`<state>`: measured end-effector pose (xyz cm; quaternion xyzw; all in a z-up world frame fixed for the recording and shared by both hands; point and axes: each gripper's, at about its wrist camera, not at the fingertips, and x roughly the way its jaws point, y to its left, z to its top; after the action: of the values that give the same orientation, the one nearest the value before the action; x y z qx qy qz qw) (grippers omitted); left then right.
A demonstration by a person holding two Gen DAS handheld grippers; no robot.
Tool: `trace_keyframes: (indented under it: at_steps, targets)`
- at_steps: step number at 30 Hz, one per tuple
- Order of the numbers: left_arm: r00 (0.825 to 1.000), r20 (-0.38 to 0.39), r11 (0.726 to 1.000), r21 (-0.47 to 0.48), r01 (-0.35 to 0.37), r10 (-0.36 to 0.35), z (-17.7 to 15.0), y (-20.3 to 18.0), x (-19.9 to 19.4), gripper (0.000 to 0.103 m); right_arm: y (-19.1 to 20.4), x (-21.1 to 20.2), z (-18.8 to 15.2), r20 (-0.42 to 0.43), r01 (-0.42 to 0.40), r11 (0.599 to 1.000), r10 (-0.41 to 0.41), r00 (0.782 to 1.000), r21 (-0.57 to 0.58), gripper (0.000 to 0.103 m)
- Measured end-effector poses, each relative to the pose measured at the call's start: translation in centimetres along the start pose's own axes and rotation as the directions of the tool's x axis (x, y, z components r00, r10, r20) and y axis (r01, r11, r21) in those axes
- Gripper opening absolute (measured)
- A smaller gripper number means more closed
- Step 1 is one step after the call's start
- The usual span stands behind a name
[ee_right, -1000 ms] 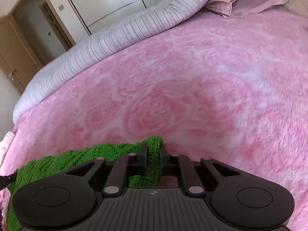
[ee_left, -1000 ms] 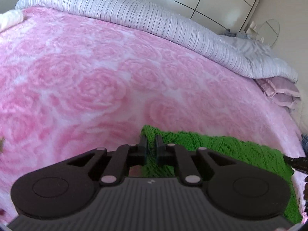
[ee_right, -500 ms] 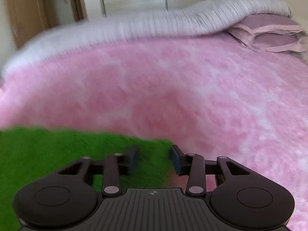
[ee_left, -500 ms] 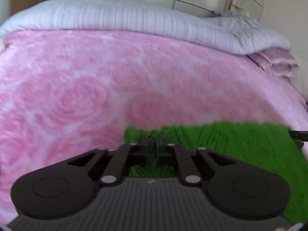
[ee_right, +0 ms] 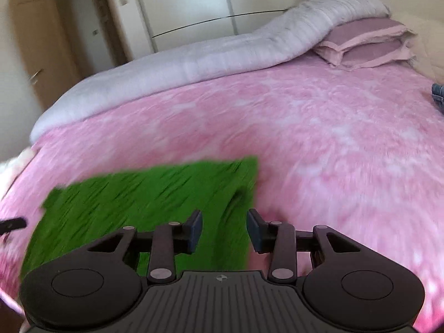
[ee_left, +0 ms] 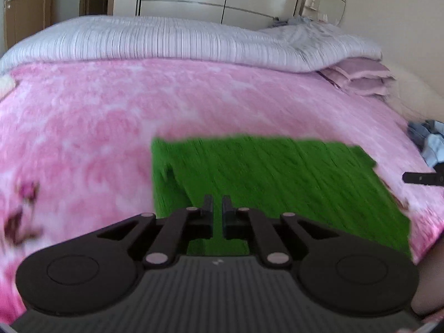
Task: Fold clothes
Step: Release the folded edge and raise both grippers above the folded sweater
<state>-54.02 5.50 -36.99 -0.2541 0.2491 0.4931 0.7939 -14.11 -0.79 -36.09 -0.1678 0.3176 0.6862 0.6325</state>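
A green knitted garment (ee_left: pixel 277 177) lies flat in a rough rectangle on the pink rose-patterned blanket (ee_left: pixel 83 125). My left gripper (ee_left: pixel 217 204) hovers over its near left part, shut, with only a thin slit between the fingers and no cloth pinched in it. In the right wrist view the garment (ee_right: pixel 144 194) stretches to the left, and my right gripper (ee_right: pixel 224 222) hangs open above its right edge, gripping nothing. Each gripper's tip shows at the edge of the other's view: the right gripper (ee_left: pixel 421 178) and the left gripper (ee_right: pixel 11 223). Both views are motion-blurred.
A striped lilac duvet (ee_left: pixel 166 41) is bunched along the far side of the bed, with mauve pillows (ee_left: pixel 360 79) at the far right. Blue denim clothing (ee_left: pixel 430 141) lies near the right edge. A white item (ee_left: pixel 5 84) sits at the left edge. Wardrobe doors stand behind.
Both grippers have drawn back and up from the garment's far corners. The right gripper let go of its corner and opened. The left gripper's cloth is gone; the garment lies spread out.
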Motion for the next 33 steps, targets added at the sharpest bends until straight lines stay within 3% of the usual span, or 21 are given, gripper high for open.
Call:
trace_keyframes:
  at_steps: [5, 7, 13, 19, 21, 24, 33]
  targets:
    - [0.997, -0.073, 1.0, 0.013, 0.007, -0.006, -3.9, -2.1, -0.6, 0.005, 3.0, -1.5, -4.3, -0.055, -0.013, 1.0, 0.012, 0.998, -0.016, 0.039]
    - [0.994, -0.111, 1.0, 0.024, -0.018, 0.02, -5.3, -2.5, 0.0, 0.005, 3.4, 0.0, -6.1, -0.105, 0.038, 0.998, -0.043, 0.994, -0.057, 0.039]
    - [0.989, -0.123, 0.996, 0.003, -0.084, 0.083, -4.5, -3.7, -1.7, 0.006, 4.4, -1.0, -6.5, -0.112, 0.096, 0.995, -0.1, 0.989, -0.041, 0.039]
    - [0.98, -0.114, 0.987, 0.028, -0.159, 0.161, -4.0, -5.6, -5.6, 0.007, 5.3, -3.8, -6.8, -0.139, 0.123, 0.992, -0.117, 0.983, 0.031, 0.039]
    - [0.977, -0.109, 0.983, 0.04, -0.181, 0.184, -4.2, -6.3, -6.9, 0.018, 5.4, -4.7, -7.3, -0.15, 0.134, 0.988, -0.121, 0.981, 0.077, 0.039]
    - [0.973, -0.089, 0.976, 0.057, -0.211, 0.215, -4.3, -7.3, -8.6, 0.022, 6.0, -6.3, -7.7, -0.142, 0.141, 0.985, -0.125, 0.982, 0.103, 0.04]
    - [0.976, -0.018, 0.974, 0.07, -0.216, 0.218, -5.6, -9.0, -13.5, 0.026, 7.8, -11.0, -8.8, -0.073, 0.132, 0.984, -0.124, 0.99, 0.116, 0.041]
